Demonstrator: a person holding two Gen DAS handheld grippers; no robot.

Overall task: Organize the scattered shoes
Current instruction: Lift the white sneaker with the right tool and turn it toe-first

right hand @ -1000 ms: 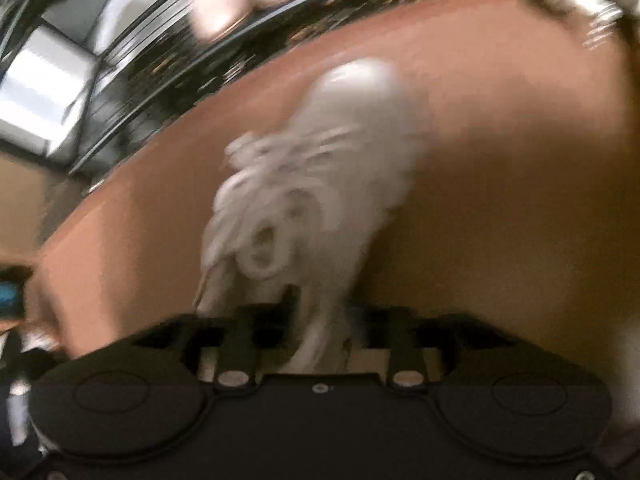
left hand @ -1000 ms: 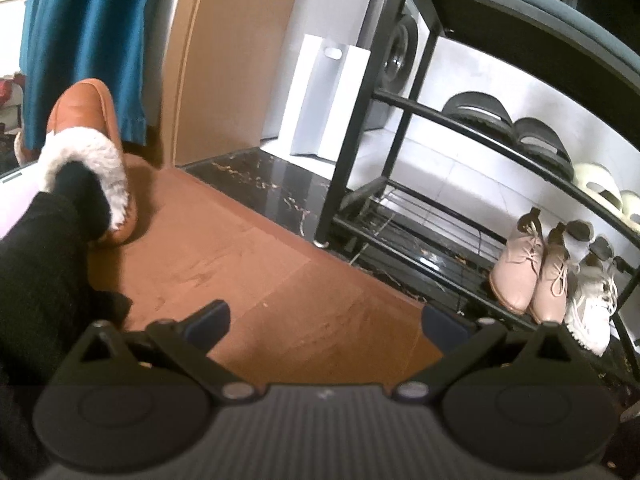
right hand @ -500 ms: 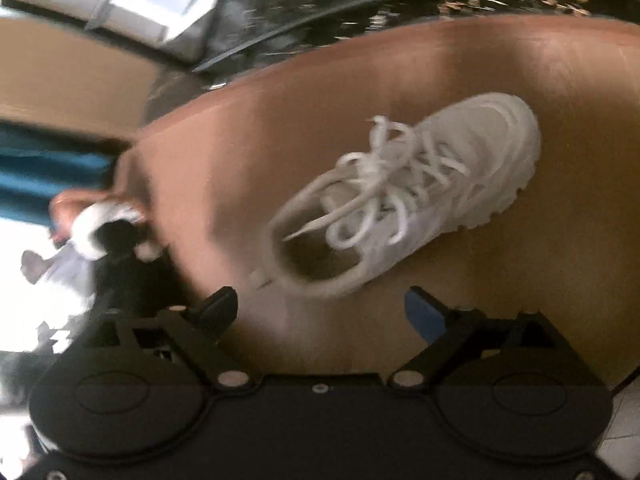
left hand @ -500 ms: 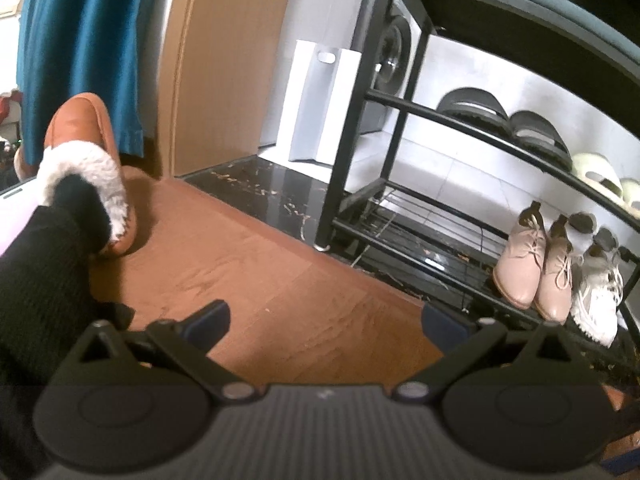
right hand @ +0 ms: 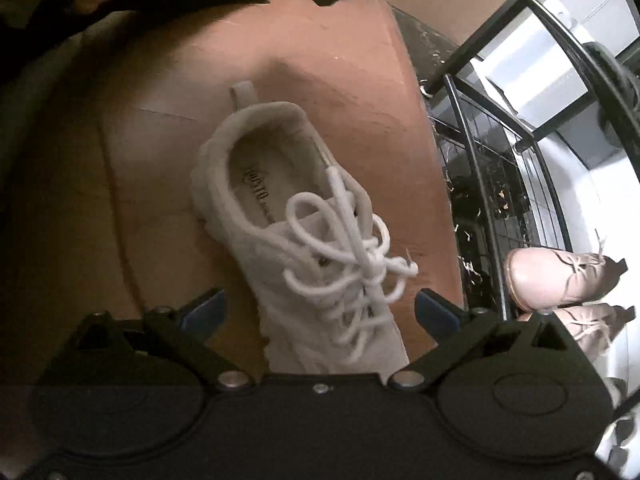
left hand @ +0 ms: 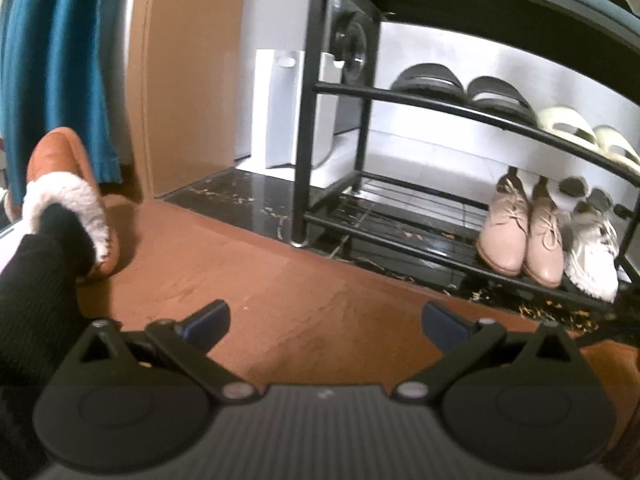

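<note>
the right claw (right hand: 318, 312) hangs over a white sneaker (right hand: 304, 236) that lies on the brown floor (right hand: 328, 64). its jaws are opening, spread wide to either side of the shoe's laced front, and the blue pads (right hand: 434, 312) stand clear of it. the sneaker's heel points away from the claw, its loose laces heaped on the tongue. just to the right is the black shoe rack (right hand: 492, 216), with a pair of pink lace-up shoes (right hand: 560, 276) on its bottom shelf.

the left claw (left hand: 322, 320) is spread wide and empty above bare floor, facing the rack. there a second white sneaker (left hand: 592, 256) sits beside the pink pair, with black slides (left hand: 464, 88) and pale sandals (left hand: 580, 132) on the shelf above. at far left, a foot in a tan fleece-lined slipper (left hand: 68, 196) rests on the floor.
</note>
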